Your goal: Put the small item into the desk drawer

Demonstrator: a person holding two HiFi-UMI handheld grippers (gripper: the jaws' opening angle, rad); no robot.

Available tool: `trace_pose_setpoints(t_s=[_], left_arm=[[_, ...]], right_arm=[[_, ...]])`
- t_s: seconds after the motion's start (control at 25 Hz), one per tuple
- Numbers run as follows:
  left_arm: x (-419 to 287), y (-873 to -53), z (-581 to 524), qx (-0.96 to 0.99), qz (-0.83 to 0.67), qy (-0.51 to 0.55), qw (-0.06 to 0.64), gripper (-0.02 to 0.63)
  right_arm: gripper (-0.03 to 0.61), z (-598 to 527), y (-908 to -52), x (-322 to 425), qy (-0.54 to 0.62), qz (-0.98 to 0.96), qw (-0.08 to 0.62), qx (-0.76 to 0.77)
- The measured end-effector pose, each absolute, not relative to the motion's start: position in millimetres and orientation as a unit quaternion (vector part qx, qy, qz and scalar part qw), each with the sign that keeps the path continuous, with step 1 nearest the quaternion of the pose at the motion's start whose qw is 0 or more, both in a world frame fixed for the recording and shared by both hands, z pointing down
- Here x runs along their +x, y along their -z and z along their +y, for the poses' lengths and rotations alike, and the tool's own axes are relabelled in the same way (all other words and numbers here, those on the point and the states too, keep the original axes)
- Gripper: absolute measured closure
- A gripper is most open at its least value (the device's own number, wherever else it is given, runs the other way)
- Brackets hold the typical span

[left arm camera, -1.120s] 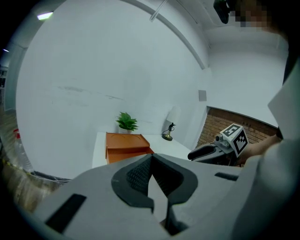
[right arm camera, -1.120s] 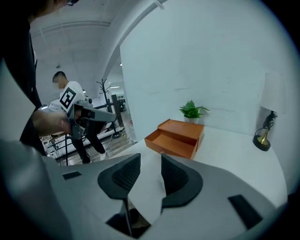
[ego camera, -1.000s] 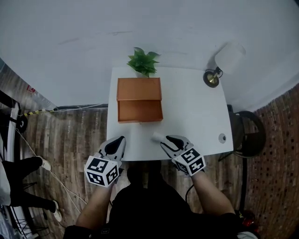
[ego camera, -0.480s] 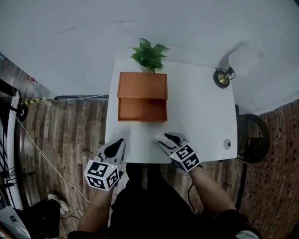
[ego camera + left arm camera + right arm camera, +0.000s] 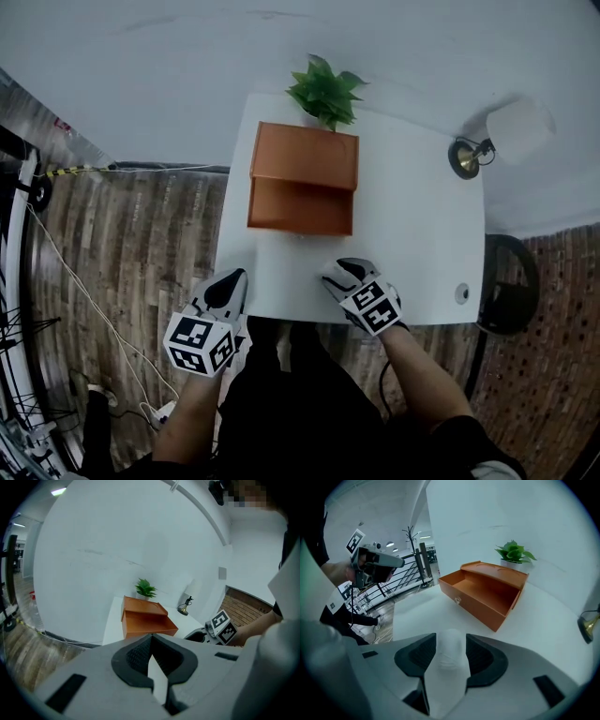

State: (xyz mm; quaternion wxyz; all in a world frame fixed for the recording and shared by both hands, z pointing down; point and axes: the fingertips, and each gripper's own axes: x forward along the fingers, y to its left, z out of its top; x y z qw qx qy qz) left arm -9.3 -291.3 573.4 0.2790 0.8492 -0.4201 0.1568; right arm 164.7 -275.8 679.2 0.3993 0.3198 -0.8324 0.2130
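Observation:
An orange desk organizer stands at the back of the white table, its drawer pulled open toward me and empty. My right gripper rests low on the table in front of the drawer. Its jaws are opening, with a small white item standing between them in the right gripper view. The item is hidden under the gripper in the head view. My left gripper hovers at the table's front left edge, shut and holding nothing.
A potted green plant sits behind the organizer. A brass desk lamp with a white shade is at the back right corner. A cable grommet is near the front right edge, and a dark chair stands beside the table.
The white item lay just ahead of the right gripper's tips a second ago; the gripper has slid forward around it. The left gripper has barely moved.

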Motion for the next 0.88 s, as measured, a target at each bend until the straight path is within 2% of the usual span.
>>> trace_pose_setpoints(t_s=[0.44, 0.88], left_arm=[[-38, -570, -287, 0.851, -0.417, -0.153, 0.280, 0.611], [-66, -547, -285, 0.875, -0.385, -0.141, 0.259, 0.611]], right_arm=[[0.388, -272, -704, 160, -0.224, -0.795, 0.457, 0.332], [0.403, -266, -669, 144, -0.236, -0.782, 0.422, 0.393]])
